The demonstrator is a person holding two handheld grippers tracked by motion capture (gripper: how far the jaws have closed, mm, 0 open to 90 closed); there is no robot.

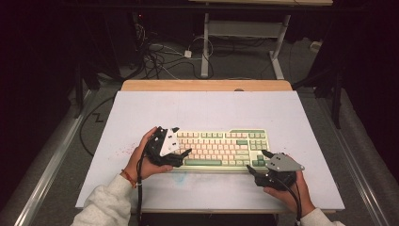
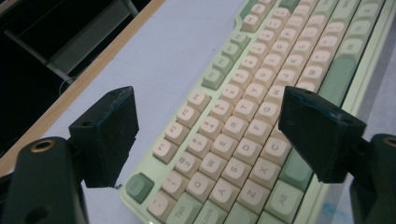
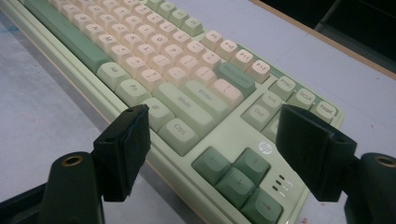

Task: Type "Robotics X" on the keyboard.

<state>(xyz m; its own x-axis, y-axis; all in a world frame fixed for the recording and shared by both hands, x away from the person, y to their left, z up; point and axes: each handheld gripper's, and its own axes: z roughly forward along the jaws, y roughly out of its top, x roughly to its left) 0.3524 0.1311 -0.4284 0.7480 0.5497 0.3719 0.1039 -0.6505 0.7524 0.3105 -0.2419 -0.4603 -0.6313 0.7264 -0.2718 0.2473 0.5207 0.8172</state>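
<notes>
Left gripper (image 1: 181,151) hangs over the keyboard's left end, jaws spread wide, nothing pinched. Right gripper (image 1: 256,162) sits at the right end, jaws spread too. Table (image 1: 202,108) spans mid-frame; keyboard (image 1: 221,148) lies lower centre, arrow keys (image 3: 236,179) low right.

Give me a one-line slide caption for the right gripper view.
Right gripper, jaws open, poised over the arrow-key corner of a pale green keyboard on a white table.
</notes>
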